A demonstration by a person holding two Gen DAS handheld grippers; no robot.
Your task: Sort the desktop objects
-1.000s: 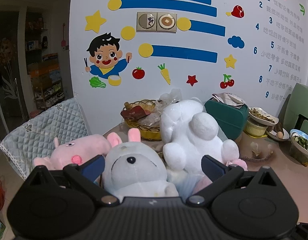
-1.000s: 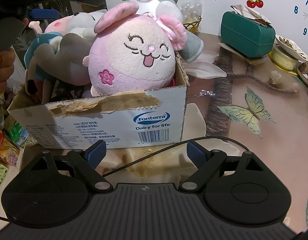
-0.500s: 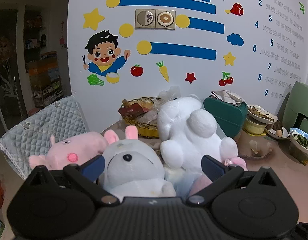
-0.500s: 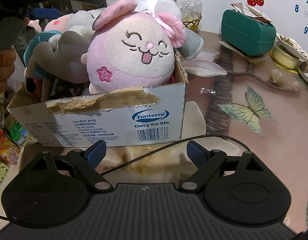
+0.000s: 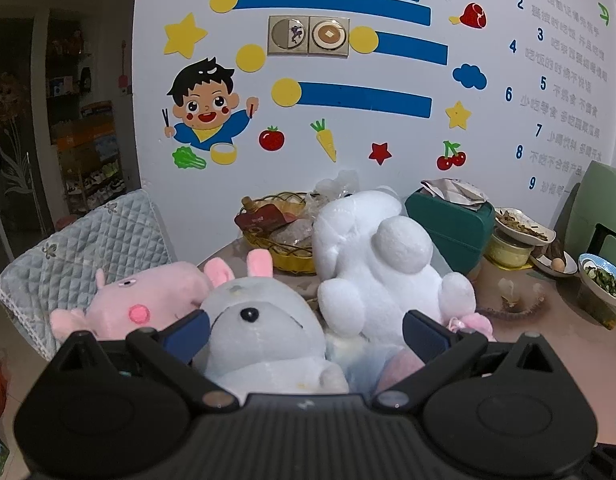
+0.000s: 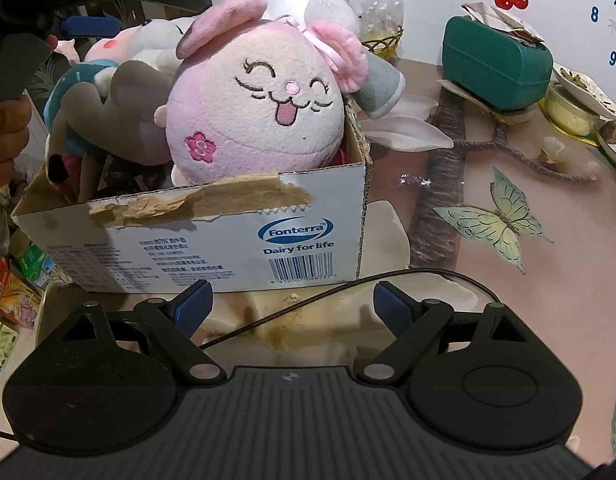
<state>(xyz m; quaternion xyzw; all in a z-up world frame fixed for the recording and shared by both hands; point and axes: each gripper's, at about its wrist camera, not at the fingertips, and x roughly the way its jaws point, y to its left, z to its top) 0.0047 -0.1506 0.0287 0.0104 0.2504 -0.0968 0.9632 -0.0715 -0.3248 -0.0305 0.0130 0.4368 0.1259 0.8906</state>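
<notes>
The soft toys are sitting heaped in the cardboard box (image 6: 211, 240), which looks like the collecting place for this sorting job; they are piled above its rim, so each is leaning on its neighbours rather than lying flat. In the left wrist view the left claw (image 5: 303, 330) is hanging just over the heap with its blue pads spread wide and holding nothing; the grey plush (image 5: 263, 332) is filling the lower middle of the frame between the pads, though I cannot tell whether they are touching it. The pink pig toy (image 5: 147, 300) is lying at lower left of it, and the white plush (image 5: 372, 264) is towering right of centre. In the right wrist view the right claw (image 6: 293, 308) is also spread and empty, hovering low over the table (image 6: 508, 320) in front of the box, with a thin black cable (image 6: 348, 292) crossing between its pads. The round pink rabbit (image 6: 259, 112) is sitting above centre, well beyond those pads.
</notes>
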